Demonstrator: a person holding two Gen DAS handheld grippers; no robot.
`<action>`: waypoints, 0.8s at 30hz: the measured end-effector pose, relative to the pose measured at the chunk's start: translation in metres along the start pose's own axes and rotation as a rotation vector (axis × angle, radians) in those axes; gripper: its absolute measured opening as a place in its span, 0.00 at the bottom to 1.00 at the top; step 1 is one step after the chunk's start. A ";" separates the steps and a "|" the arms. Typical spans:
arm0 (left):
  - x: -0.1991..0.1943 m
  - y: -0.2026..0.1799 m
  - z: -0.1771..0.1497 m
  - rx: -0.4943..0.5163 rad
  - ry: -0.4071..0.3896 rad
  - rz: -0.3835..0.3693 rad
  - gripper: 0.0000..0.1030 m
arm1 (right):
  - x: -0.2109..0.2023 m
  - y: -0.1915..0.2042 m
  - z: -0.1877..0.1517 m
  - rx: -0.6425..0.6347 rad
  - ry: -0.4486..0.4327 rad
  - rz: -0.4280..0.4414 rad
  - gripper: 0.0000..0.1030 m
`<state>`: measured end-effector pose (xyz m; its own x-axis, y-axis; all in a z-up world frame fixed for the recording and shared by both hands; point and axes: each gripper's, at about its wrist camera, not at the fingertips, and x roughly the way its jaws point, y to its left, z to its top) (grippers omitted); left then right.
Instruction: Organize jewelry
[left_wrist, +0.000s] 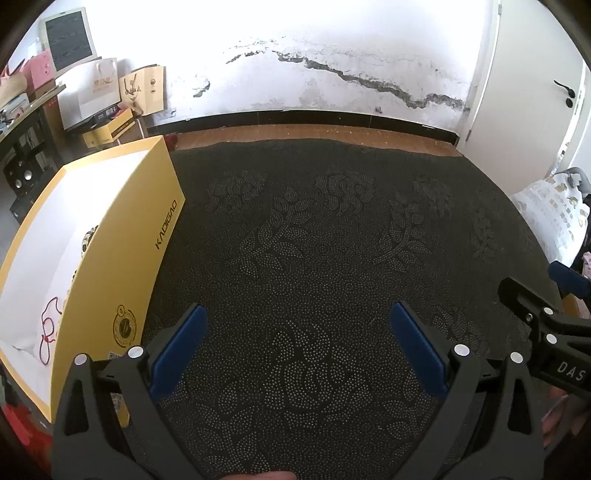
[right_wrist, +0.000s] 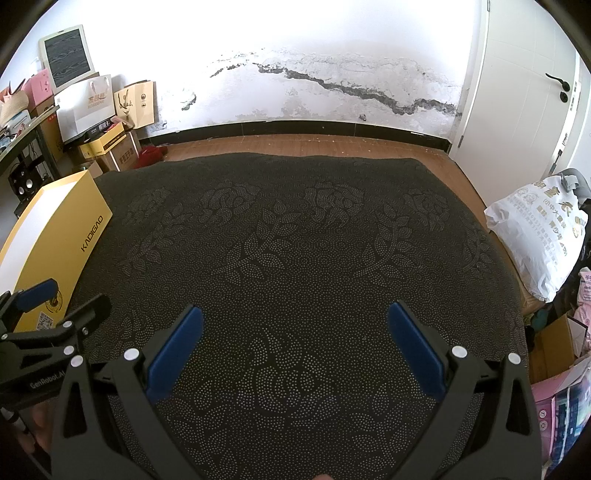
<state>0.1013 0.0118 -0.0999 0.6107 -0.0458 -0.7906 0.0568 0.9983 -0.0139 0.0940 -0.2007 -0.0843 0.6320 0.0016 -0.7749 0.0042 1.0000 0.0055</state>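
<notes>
The dark floral-patterned mat (right_wrist: 295, 240) lies bare on the floor. At its left edge stands the open yellow KADIGAO box (left_wrist: 122, 236), white-lined, with a red cord bracelet (left_wrist: 48, 325) and a beaded piece (left_wrist: 88, 240) inside. Left tongs (left_wrist: 295, 347) and right tongs (right_wrist: 295, 343) hover over the mat, both spread wide and empty. Sorting looks finished or unstarted; next, probably reach into the box.
</notes>
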 end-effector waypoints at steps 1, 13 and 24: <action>0.000 0.000 0.000 0.001 0.001 -0.001 0.94 | 0.000 0.000 0.000 0.000 0.000 0.001 0.94; -0.001 0.000 0.000 0.005 -0.001 0.002 0.94 | 0.000 0.000 0.000 -0.001 -0.001 0.000 0.94; 0.000 0.000 -0.001 0.007 -0.002 0.004 0.94 | 0.001 -0.001 -0.001 -0.006 0.000 0.000 0.94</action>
<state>0.1007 0.0119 -0.1000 0.6126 -0.0421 -0.7892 0.0600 0.9982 -0.0067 0.0942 -0.2012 -0.0858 0.6321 0.0016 -0.7749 -0.0006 1.0000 0.0016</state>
